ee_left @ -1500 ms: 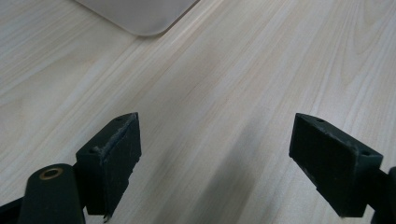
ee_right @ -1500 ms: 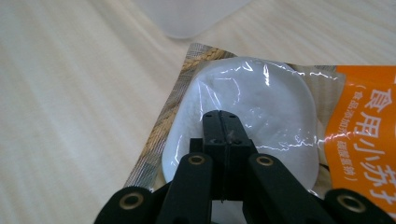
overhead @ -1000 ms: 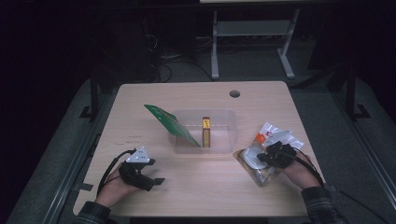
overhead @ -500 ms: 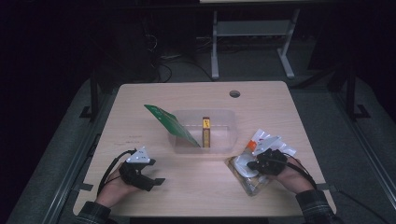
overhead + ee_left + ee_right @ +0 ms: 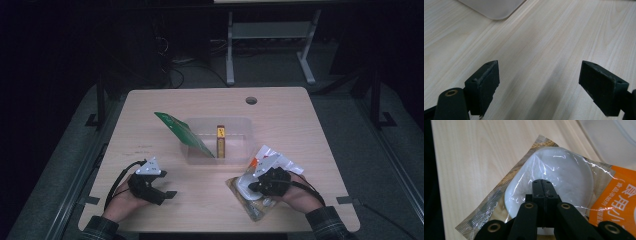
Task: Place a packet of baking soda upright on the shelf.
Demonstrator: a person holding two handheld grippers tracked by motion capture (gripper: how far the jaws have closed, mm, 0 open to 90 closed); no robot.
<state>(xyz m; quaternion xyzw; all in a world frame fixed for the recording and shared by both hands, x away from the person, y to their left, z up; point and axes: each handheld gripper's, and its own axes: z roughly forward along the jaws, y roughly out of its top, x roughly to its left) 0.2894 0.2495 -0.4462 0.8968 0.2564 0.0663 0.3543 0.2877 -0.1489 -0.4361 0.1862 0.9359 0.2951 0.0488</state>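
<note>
Two hand-held grippers on the worktop (image 5: 310,125)

Left hand-held gripper (image 5: 546,87) spread wide over bare wood. Right hand-held gripper (image 5: 543,185) pinched together atop the bun pack (image 5: 524,192).

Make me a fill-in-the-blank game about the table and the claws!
1. The left claw has its jaws ___ over bare table.
2. The right claw has its jaws ___ over a packet with a white round thing inside.
3. The yellow box stands inside the clear ___.
4. The card leaning on the tub is ___.

Missing words: open; shut; tub; green
</note>
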